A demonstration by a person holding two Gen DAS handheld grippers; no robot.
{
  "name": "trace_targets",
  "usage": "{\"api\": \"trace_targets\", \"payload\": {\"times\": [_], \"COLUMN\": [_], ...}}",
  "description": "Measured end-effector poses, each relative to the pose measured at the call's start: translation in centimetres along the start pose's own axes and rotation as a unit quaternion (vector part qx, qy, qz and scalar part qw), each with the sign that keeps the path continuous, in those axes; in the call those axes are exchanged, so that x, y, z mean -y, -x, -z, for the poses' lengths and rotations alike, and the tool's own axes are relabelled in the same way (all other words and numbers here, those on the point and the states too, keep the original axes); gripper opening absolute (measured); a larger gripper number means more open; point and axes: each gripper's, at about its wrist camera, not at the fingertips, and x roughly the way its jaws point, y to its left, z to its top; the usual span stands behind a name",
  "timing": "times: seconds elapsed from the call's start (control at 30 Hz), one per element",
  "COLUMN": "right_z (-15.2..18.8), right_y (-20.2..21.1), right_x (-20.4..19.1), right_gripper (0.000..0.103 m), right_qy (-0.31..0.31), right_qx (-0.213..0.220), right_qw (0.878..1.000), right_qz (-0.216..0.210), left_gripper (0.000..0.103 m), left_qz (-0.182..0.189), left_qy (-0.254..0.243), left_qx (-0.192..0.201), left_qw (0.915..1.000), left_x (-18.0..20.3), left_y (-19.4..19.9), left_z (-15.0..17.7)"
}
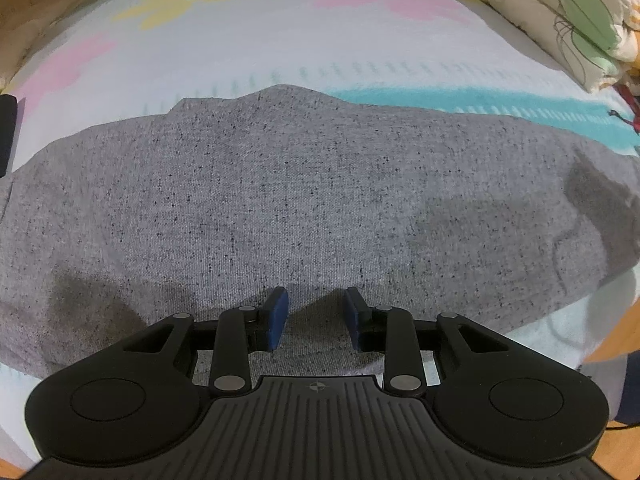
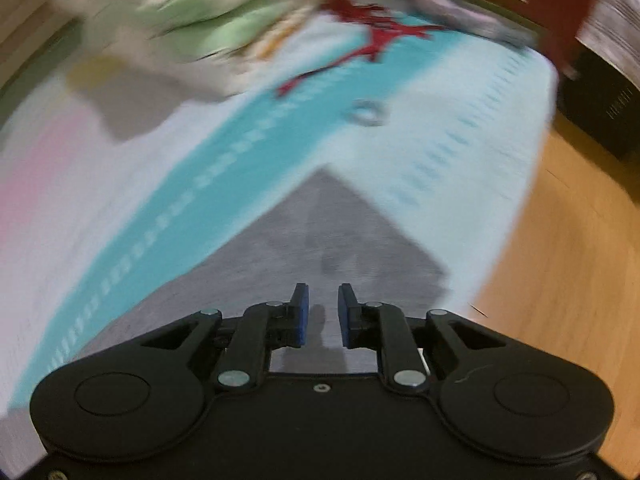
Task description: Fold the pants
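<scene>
Though the patterned bedsheet [image 1: 360, 40] dwarfs them, the grey pants [image 1: 300, 200] spread flat across it look soft, light and limp; pinch a doubled edge. Above them, left gripper [image 1: 316, 318] and right gripper [image 2: 323, 316] gape empty

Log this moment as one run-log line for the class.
pants: grey, flat on bed | left tongs: open, over cloth | right tongs: open, nothing held

Pastel patterned bedsheet [image 1: 240, 60], leaf-print quilt [image 1: 560, 12] bunched behind, wooden floor [image 2: 560, 260]
</scene>
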Motion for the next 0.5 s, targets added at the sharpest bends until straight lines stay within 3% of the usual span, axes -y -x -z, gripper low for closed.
{"api": "trace_targets", "payload": {"times": [0.13, 0.3, 0.4, 0.5], "right_z": [0.1, -0.6, -0.3, 1.0], "right_y": [-3.5, -4.7, -4.0, -1.9], "right_x": [-3.1, -4.3, -4.5, -5.6], "right_gripper": [0.024, 0.026, 0.029, 0.029], "right_qy": [0.036, 0.04, 0.021, 0.043], "right_qx": [-0.049, -0.017, -0.008, 0.005], "right_qw": [0.998, 0.999, 1.0, 0.999], "right_qz": [-0.014, 0.016, 0.012, -0.021], "left_gripper": [0.035, 0.039, 0.039, 0.039], "left_qz": [0.002, 0.011, 0.001, -0.036], "left_qy": [0.001, -0.021, -0.012, 0.025], "left_qx": [-0.006, -0.019, 0.004, 0.048], "left_qw": [1.0, 0.9996, 0.9999, 0.9979], "left_x": [0.6, 0.9, -0.5, -3.3], "left_y": [0.3, 1.3, 3.2, 5.4], "left_z": [0.9, 2.2, 2.1, 1.2]}}
